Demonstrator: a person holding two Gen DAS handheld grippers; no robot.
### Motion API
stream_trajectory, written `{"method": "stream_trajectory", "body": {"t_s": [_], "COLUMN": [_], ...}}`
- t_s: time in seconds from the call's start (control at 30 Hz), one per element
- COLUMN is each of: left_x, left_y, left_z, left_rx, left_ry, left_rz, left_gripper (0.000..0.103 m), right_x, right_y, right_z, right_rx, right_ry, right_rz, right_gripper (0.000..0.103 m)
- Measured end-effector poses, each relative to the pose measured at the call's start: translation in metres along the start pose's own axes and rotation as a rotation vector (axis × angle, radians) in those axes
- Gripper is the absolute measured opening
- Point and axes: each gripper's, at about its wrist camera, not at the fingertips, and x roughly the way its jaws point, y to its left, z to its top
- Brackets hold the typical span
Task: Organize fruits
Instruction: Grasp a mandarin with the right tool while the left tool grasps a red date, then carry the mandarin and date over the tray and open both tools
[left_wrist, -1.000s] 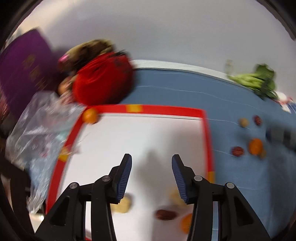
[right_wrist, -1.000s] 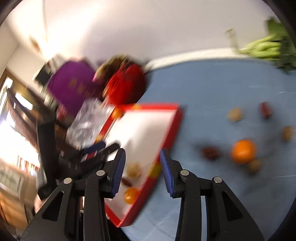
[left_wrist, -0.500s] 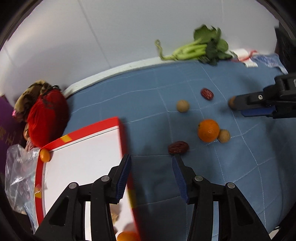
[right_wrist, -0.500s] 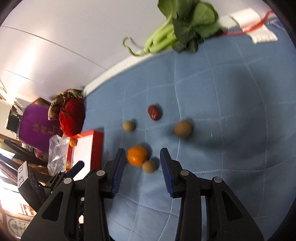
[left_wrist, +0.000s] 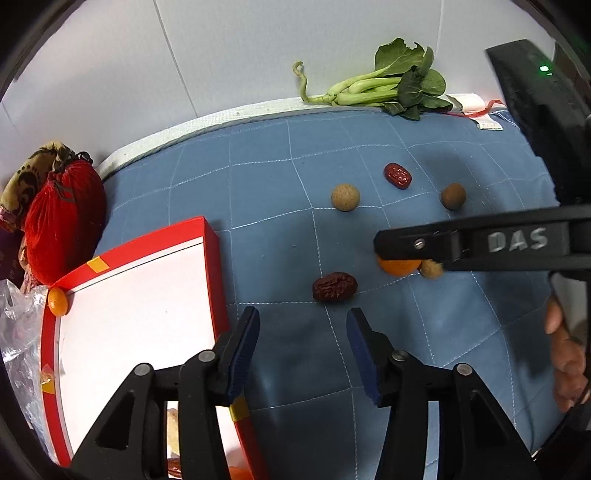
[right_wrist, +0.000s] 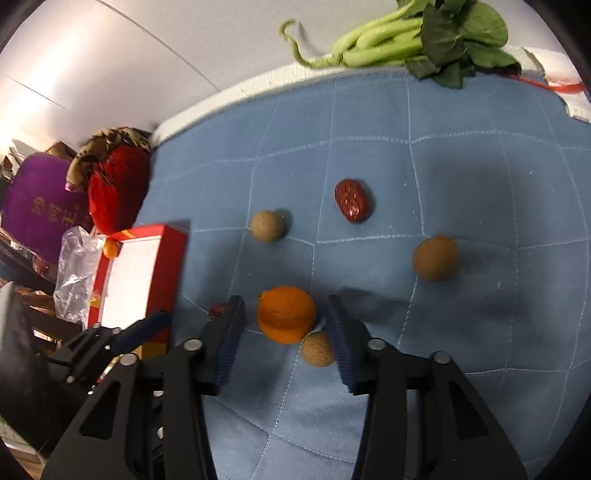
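Fruits lie on a blue quilted cloth (left_wrist: 280, 192). My right gripper (right_wrist: 285, 325) is open, its jaws on either side of an orange mandarin (right_wrist: 286, 314), with a small brown longan (right_wrist: 317, 349) against the right jaw. In the left wrist view the right gripper's finger covers the top of the mandarin (left_wrist: 399, 266). My left gripper (left_wrist: 302, 345) is open and empty, just short of a red date (left_wrist: 334, 287). Another date (right_wrist: 352, 200) and two longans (right_wrist: 266, 226) (right_wrist: 436, 258) lie farther back. A red-rimmed white tray (left_wrist: 212, 258) at the left holds some fruit.
A bunch of green bok choy (left_wrist: 384, 86) lies at the cloth's far edge by the wall. A red pouch (left_wrist: 61, 221), a purple bag (right_wrist: 37, 206) and a clear plastic bag (right_wrist: 74, 273) sit left of the tray. A small orange fruit (left_wrist: 58, 301) rests on the tray corner.
Both grippers swung right from over the tray to the loose fruits. The right gripper dropped closer until its open jaws flank the mandarin. The left gripper neared the front date.
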Motion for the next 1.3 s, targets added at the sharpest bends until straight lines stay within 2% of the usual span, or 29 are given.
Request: {"method": "stream_trajectory", "body": {"t_s": [0.17,0.2,0.23,0.37,0.5,0.6,0.77,0.97,1.07,1.2,1.3], "left_x": [0.005,0.006,0.008,0.015,0.023,0.03,0.034,0.031,0.021,-0.011,-0.036], "left_y": [-0.003,-0.005,-0.009,-0.021,-0.027,-0.025,-0.021,-0.025,-0.023,-0.011,0.017], "left_z": [0.004,0.006,0.009,0.016,0.02,0.02,0.02,0.019,0.02,0.017,0.004], "left_rx": [0.002,0.01,0.02,0.056,0.071,0.053,0.024,0.032,0.012,-0.012,-0.09], "left_ry": [0.008,0.007,0.006,0.014,0.028,0.054,0.059,0.045,0.021,-0.056,-0.093], "left_rz": [-0.004,0.001,0.005,-0.01,-0.025,-0.037,-0.047,-0.045,-0.065,-0.06,-0.04], "left_gripper": [0.052,0.052,0.052,0.052,0.051,0.048,0.031,0.031,0.031,0.031,0.031], "right_x": [0.011,0.01,0.009,-0.001,-0.019,-0.031,-0.038,-0.036,-0.035,-0.034,-0.031], "right_y": [0.007,0.008,0.007,-0.004,-0.024,-0.032,-0.031,-0.024,-0.022,-0.01,0.009], "right_z": [-0.002,-0.003,-0.003,-0.001,0.004,0.006,0.006,0.006,0.006,0.005,0.001], "right_rx": [-0.042,-0.05,-0.049,-0.007,0.074,0.111,0.122,0.11,0.109,0.077,0.028], "right_ry": [-0.005,-0.01,-0.015,-0.025,-0.054,-0.077,-0.084,-0.076,-0.077,-0.08,-0.082], "right_rz": [-0.03,-0.039,-0.045,-0.018,0.05,0.084,0.116,0.115,0.115,0.137,0.184], "right_gripper": [0.045,0.042,0.033,0.033,0.033,0.033,0.033,0.033,0.033,0.033,0.033]}}
